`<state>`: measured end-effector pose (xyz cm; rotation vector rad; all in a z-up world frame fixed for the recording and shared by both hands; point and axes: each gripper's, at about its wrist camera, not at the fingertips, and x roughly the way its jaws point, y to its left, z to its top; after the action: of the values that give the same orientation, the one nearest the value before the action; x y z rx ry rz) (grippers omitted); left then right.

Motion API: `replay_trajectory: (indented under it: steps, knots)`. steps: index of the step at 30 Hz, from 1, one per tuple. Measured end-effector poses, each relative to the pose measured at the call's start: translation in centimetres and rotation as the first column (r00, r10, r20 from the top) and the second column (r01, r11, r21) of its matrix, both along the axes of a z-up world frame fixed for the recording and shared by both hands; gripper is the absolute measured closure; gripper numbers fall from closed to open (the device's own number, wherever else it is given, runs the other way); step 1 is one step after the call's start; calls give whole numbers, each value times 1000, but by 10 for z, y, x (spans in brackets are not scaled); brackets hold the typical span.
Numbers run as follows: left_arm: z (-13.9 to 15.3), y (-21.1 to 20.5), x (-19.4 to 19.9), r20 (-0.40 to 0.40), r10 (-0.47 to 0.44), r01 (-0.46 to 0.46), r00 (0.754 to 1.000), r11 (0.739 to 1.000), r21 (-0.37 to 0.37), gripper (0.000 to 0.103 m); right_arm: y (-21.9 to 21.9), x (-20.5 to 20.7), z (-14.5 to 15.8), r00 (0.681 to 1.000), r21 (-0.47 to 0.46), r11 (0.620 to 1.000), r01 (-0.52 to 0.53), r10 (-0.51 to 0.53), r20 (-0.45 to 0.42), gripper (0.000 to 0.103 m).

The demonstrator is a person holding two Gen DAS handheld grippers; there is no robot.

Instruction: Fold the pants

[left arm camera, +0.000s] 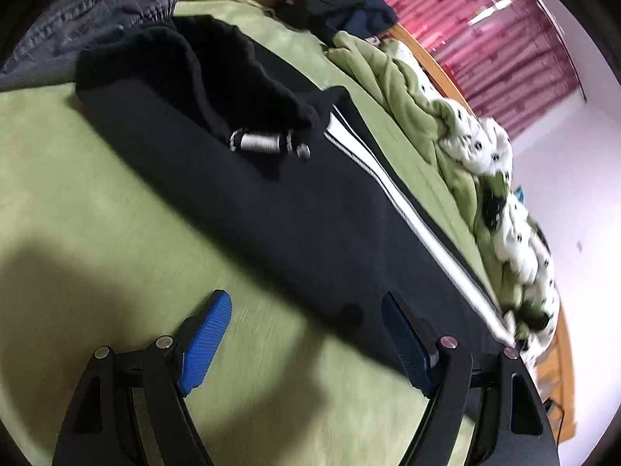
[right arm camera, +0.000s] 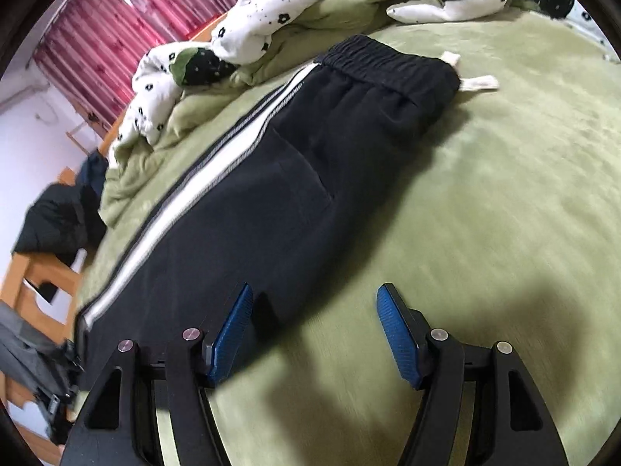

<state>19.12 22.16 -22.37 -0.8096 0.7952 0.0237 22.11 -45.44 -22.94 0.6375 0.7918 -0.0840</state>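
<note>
The pants (right arm camera: 248,202) lay flat on the green bed (right arm camera: 504,202), already folded lengthwise, one leg on the other, with the white stripe (right arm camera: 202,190) running along the edge nearest the crumpled quilt (right arm camera: 248,27). By the look of it, the lengthwise fold was done and the crosswise folds, cuffs toward waistband, were left. The left gripper (left arm camera: 306,334) had its fingers apart with nothing between them, one blue pad (left arm camera: 205,345) over bare bed, the other over the near edge of the pants. The right gripper (right arm camera: 314,330) was likewise open and empty, straddling the same near edge, one pad (right arm camera: 233,334) over dark cloth and the other over the bed. Only the right view showed the waistband (right arm camera: 388,62) and its pale drawstring ends (right arm camera: 479,83), plus a back pocket. Only the left view showed the opposite end, where bulky black fabric (left arm camera: 186,73) was bunched with a striped tab (left arm camera: 260,141) peeking out beside it; whether that belonged to the pants could not be told.
</note>
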Motion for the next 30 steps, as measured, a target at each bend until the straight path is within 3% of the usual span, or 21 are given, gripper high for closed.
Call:
replay_trajectory:
  steps: [3, 4, 6, 7, 8, 10, 13, 15, 19, 25, 28, 30]
  knots:
    - [-1, 6, 23, 14, 42, -42, 999, 999, 2, 36, -5, 35, -4, 1000, 21, 1000, 21, -22, 22, 38]
    - [-1, 7, 31, 4, 53, -53, 999, 998, 17, 47, -6, 46, -3, 999, 17, 999, 32, -33, 29, 41]
    - [-4, 11, 47, -25, 90, -89, 996, 995, 44, 67, -9, 65, -4, 998, 0, 998, 60, -60, 16, 53]
    - [-6, 14, 51, -39, 108, -106, 993, 993, 53, 80, -12, 79, -6, 997, -7, 997, 81, -81, 0, 70]
    - [-9, 16, 56, -51, 130, -128, 990, 991, 48, 84, -17, 85, -8, 997, 16, 996, 84, -84, -2, 81]
    - [-10, 17, 56, -47, 153, -152, 987, 988, 34, 90, -30, 95, -9, 995, 113, 989, 101, -102, 6, 86]
    - [6, 4, 44, -31, 144, -140, 989, 984, 107, 93, -36, 85, 12, 992, 134, 985, 109, -116, 50, 89]
    - [18, -4, 34, -11, 97, -94, 995, 988, 126, 93, -35, 71, 34, 991, 86, 992, 94, -101, 92, 89]
    - [34, -35, 9, -5, -40, 40, 999, 981, 188, 93, -51, 33, 55, 992, -10, 995, 95, -94, 89, 89]
    - [26, -82, -54, -25, -230, 230, 973, 951, 208, 92, -106, -47, 45, 988, -6, 988, 153, -152, 36, 89]
    - [21, -89, -78, -8, -289, 286, 957, 941, 179, 92, -123, -86, 38, 987, -49, 986, 160, -158, 31, 89]
    - [17, -93, -91, -17, -311, 308, 950, 930, 201, 91, -130, -99, 28, 987, -49, 986, 160, -159, 8, 89]
